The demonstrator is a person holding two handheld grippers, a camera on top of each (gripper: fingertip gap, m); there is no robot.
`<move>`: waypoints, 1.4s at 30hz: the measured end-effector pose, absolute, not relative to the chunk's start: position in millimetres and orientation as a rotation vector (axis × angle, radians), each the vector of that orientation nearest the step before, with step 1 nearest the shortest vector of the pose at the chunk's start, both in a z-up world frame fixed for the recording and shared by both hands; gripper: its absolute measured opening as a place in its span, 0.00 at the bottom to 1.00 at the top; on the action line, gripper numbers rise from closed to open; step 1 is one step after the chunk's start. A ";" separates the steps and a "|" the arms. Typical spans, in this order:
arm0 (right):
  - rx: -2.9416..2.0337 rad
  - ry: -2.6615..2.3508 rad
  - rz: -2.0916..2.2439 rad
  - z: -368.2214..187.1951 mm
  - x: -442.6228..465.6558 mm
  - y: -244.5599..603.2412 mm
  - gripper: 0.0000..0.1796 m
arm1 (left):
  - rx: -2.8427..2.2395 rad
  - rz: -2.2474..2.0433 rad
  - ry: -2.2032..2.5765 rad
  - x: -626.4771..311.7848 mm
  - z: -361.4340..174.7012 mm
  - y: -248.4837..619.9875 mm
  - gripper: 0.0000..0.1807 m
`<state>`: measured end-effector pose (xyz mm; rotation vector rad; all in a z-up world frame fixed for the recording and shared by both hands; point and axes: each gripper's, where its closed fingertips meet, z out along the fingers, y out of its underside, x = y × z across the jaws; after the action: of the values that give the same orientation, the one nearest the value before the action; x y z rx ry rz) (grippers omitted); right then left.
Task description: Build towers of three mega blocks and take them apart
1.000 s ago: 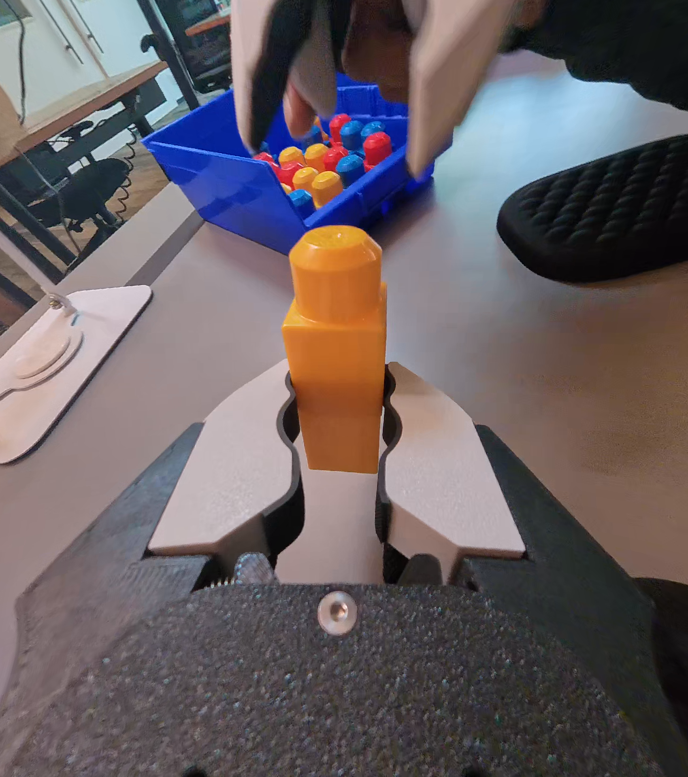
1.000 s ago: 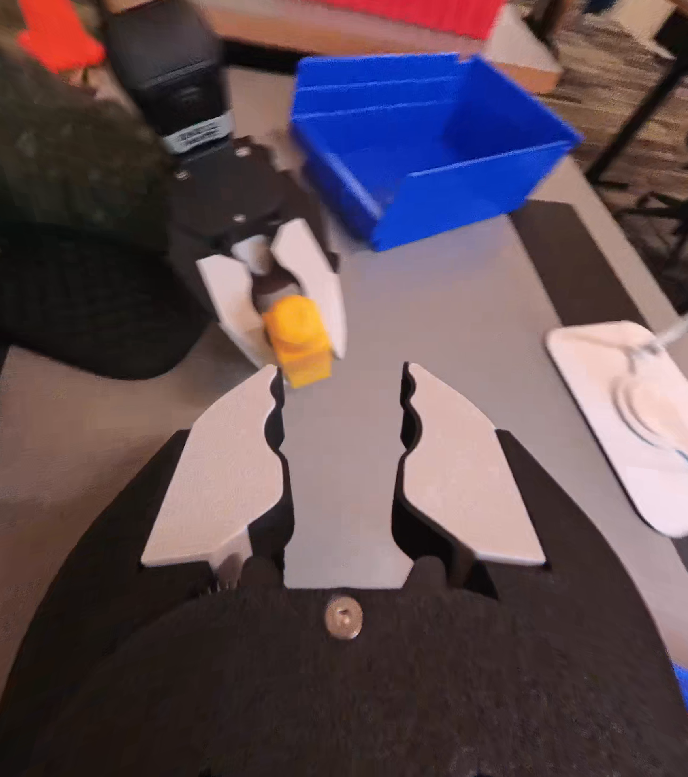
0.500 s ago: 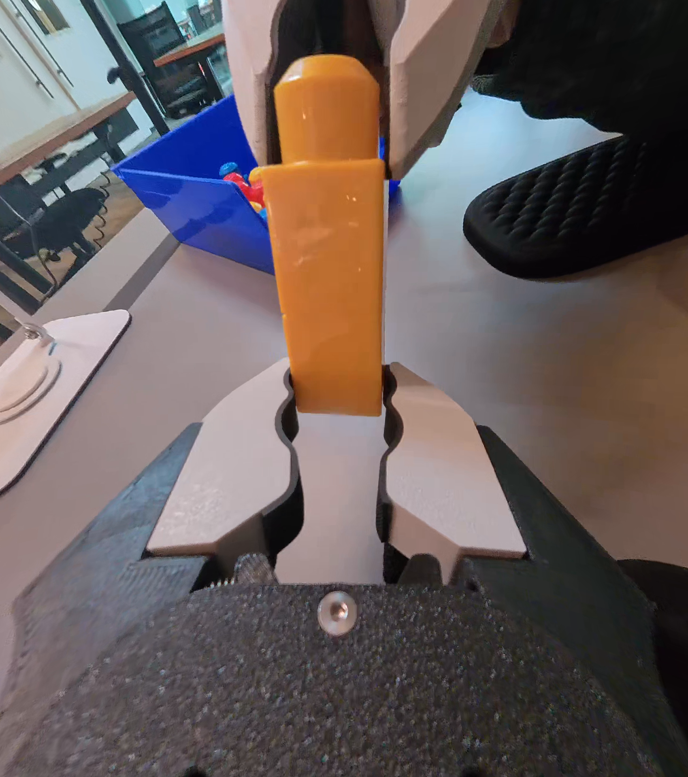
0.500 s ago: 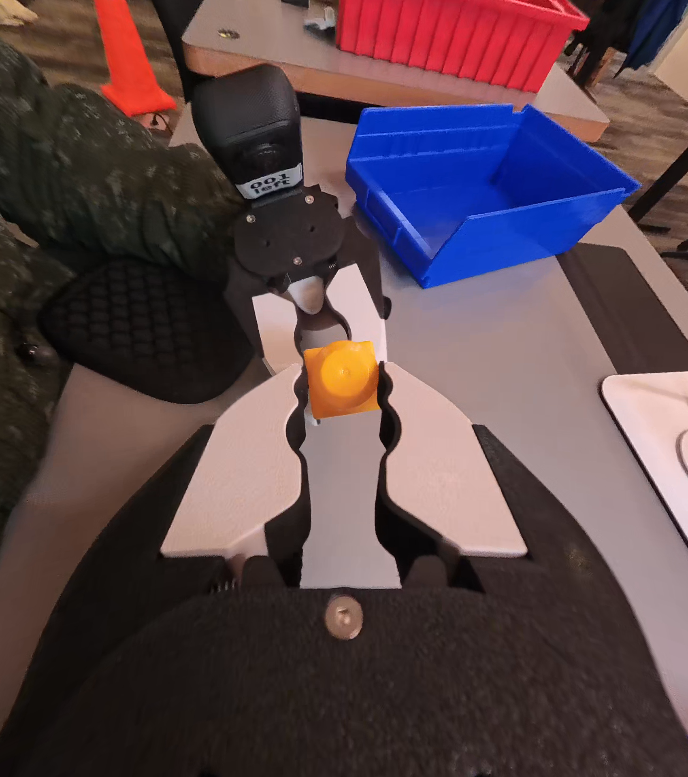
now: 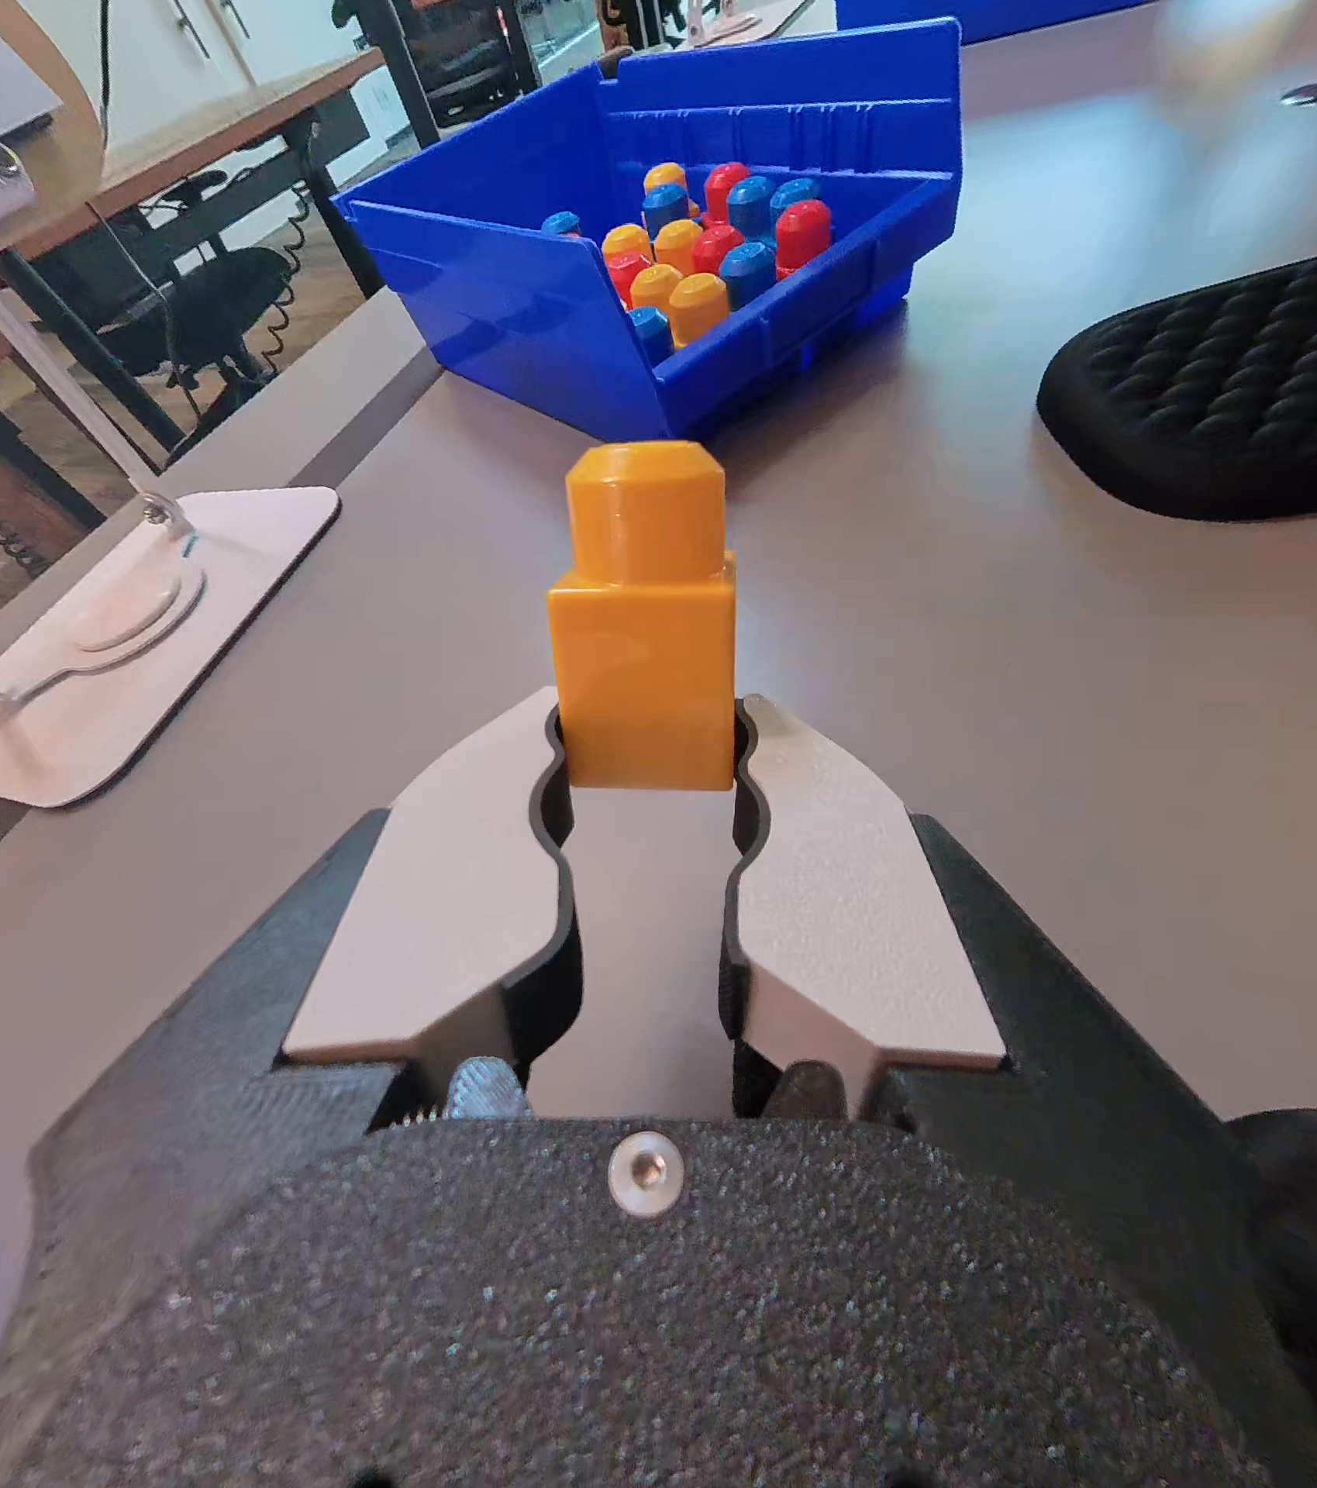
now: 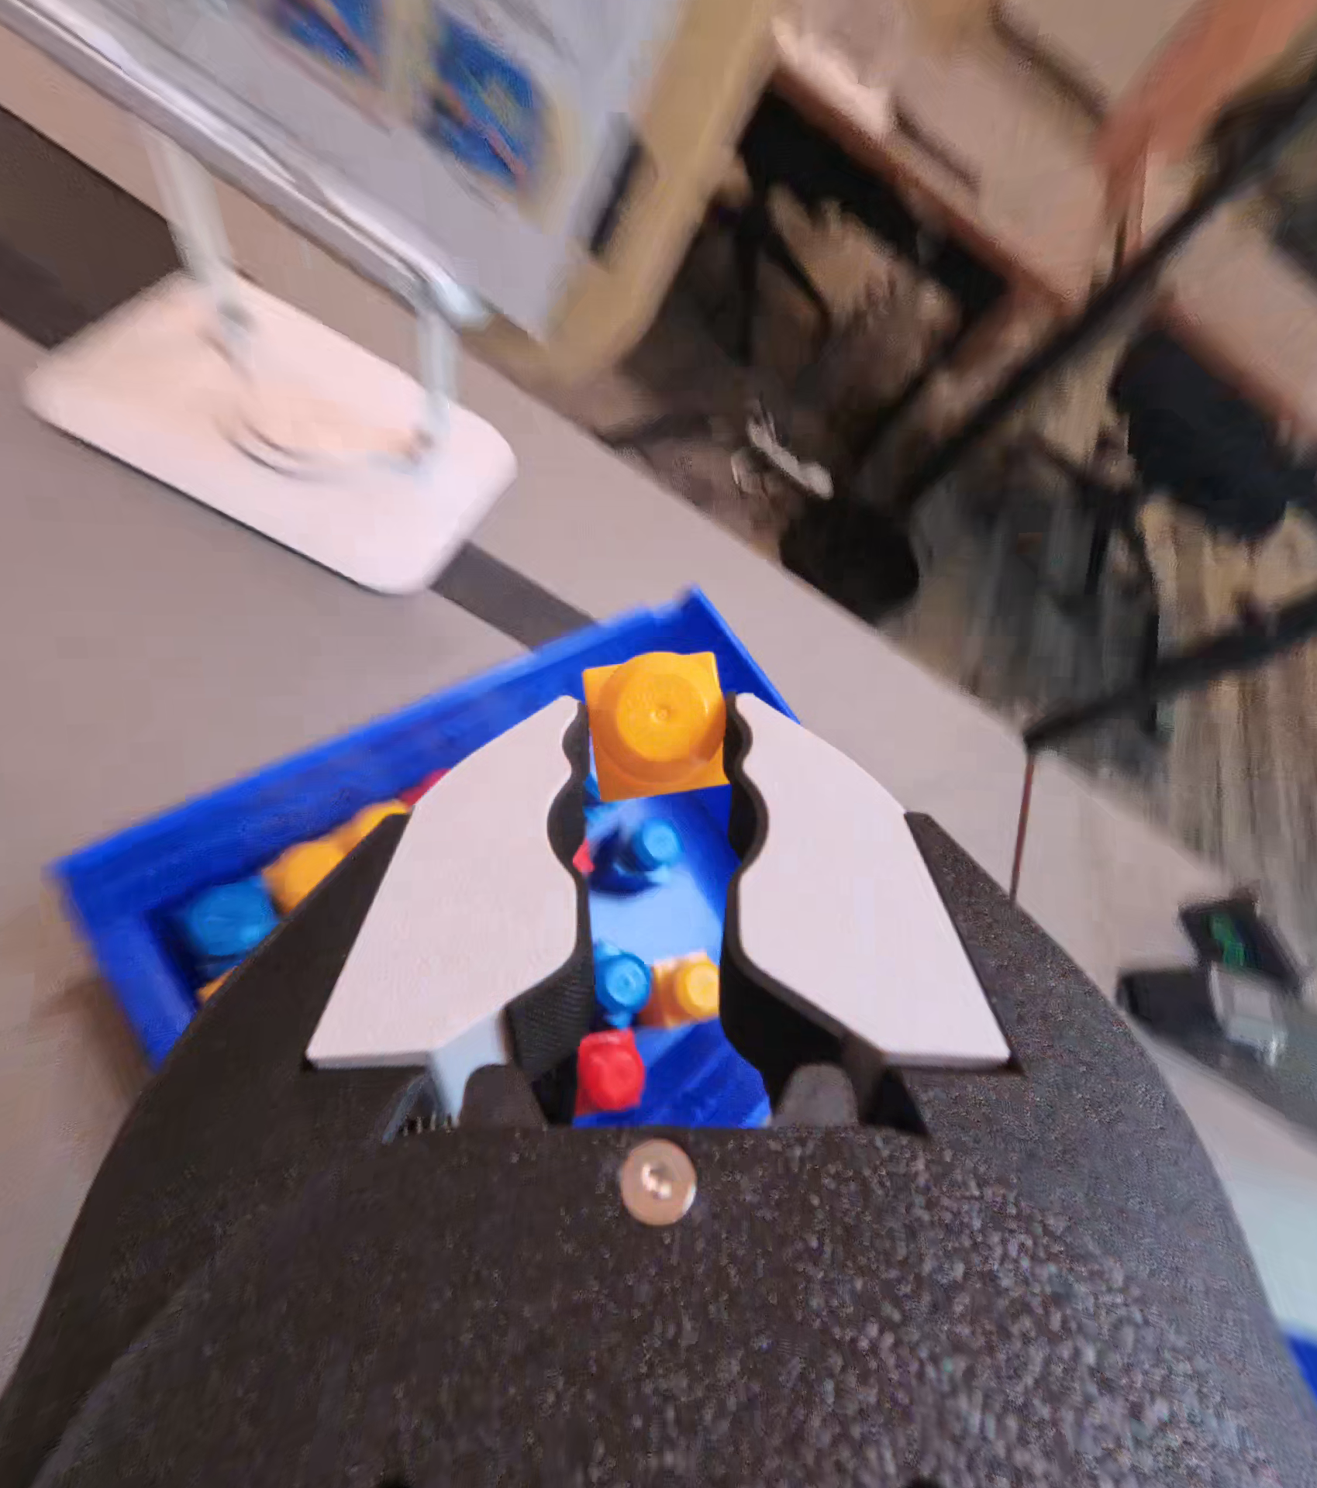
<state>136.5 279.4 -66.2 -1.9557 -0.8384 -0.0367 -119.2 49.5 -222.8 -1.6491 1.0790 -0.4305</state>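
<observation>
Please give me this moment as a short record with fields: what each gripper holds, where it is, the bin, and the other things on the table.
left gripper: shut on an orange block, upright, low over the grey table
right gripper: shut on a second orange block, above the blue bin
blue bin contents: red, blue and orange blocks
left of bin: white stand base
right of bin: black cushion
image quality: right wrist view blurred
</observation>
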 end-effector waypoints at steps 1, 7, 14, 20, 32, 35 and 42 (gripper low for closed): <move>-2.061 -0.780 -0.062 -87.4 154.4 295.5 0.18 | -1.647 -0.423 1.082 -119.0 -223.5 49.9 0.20; -2.505 -0.552 -0.204 -195.4 209.6 329.6 0.18 | -1.664 -0.412 1.096 -119.8 -233.9 52.5 0.20; -2.734 -0.503 -0.081 -248.9 201.6 311.0 0.18 | -1.656 -0.406 1.113 -117.6 -234.8 50.7 0.20; -2.733 -0.596 0.040 -244.9 185.5 292.9 0.23 | -1.653 -0.392 1.127 -115.3 -236.8 49.4 0.20; -1.703 -1.550 0.619 -139.5 -23.3 106.2 0.27 | -1.603 -0.460 1.168 -100.6 -234.2 36.0 0.20; -1.574 -1.770 0.663 -165.3 -69.9 39.0 0.30 | -1.574 -0.469 1.202 -94.0 -232.7 28.8 0.20; -1.483 -1.915 0.600 -177.9 -101.4 13.4 0.17 | -1.520 -0.468 1.159 -93.0 -221.0 28.7 0.20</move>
<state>-101.4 13.4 -177.9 -1.4835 -1.9153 0.6001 -93.0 28.7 -221.0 -1.5196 1.1591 -0.4682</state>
